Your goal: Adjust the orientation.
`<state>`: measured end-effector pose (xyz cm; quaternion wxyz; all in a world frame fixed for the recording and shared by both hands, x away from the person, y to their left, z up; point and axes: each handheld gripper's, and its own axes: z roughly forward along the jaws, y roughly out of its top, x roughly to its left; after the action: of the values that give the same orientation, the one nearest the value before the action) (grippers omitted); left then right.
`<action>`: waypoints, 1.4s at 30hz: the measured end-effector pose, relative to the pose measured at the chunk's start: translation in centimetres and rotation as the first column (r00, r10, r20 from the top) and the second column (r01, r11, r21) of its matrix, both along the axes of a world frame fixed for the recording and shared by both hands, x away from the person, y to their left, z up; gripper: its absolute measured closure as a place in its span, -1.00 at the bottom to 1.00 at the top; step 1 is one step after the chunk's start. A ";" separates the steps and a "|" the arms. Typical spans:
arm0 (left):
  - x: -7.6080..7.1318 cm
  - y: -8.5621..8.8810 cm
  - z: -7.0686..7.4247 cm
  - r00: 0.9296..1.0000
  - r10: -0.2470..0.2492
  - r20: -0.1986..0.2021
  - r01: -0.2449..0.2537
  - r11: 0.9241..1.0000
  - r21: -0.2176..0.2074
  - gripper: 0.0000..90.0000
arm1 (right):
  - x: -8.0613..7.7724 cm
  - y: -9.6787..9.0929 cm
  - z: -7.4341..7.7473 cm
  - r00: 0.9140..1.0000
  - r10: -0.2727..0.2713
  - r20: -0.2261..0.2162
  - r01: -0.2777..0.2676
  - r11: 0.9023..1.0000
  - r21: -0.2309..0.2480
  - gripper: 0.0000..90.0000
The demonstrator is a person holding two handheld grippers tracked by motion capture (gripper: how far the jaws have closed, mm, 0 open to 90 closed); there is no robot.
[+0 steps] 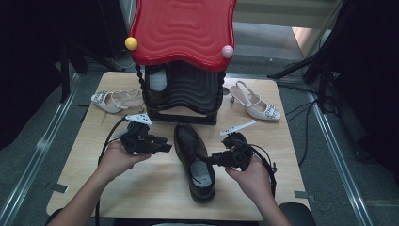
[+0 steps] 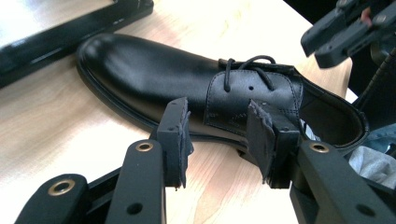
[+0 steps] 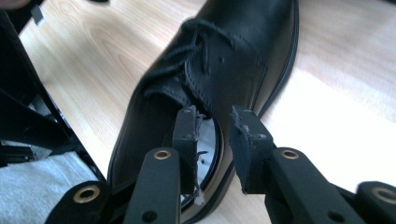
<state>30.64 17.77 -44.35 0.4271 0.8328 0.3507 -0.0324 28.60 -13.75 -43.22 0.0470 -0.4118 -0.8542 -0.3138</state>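
Light wooden table point(image 1: 155, 188), grey floor point(image 1: 28, 155), dark surroundings

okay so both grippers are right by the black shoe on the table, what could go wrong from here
The black shoe lies flat between the left gripper and the right gripper, whose jaws stand open with nothing pressed between the pads. A careless sweep of either hand might nudge it askew.

The black rack stands just beyond the toe; pushing forward could knock the toe against its base.

The right gripper's cable loops near the heel and might snag it.
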 end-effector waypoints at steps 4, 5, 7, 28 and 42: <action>0.3 0.0 0.7 1.000 0.015 0.009 -0.015 1.000 0.017 0.30 | 0.0 0.2 -0.9 0.999 -0.004 -0.042 0.002 0.999 -0.034 0.55; 0.3 0.0 0.9 1.000 0.015 0.010 -0.015 1.000 0.011 0.30 | 0.0 0.3 -1.1 0.998 -0.011 -0.055 0.009 0.999 -0.051 0.53; 0.4 0.0 1.3 1.000 0.014 0.023 -0.014 1.000 0.010 0.30 | 0.3 0.5 -1.6 0.996 -0.026 -0.081 0.020 0.997 -0.081 0.53; 2.1 1.4 6.9 0.990 0.062 0.129 -0.058 0.998 -0.036 0.33 | 2.3 2.7 -4.4 0.952 -0.147 -0.269 0.092 0.974 -0.208 0.42; 3.5 1.6 12.0 0.974 0.063 0.218 -0.063 0.998 -0.009 0.61 | 2.4 2.8 -5.5 0.962 -0.116 -0.247 0.054 0.968 -0.245 0.72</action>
<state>34.14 19.34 -32.32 0.4645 0.8195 0.3278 0.0722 31.02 -10.93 -48.73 0.0955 -0.4886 -0.8532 -0.1555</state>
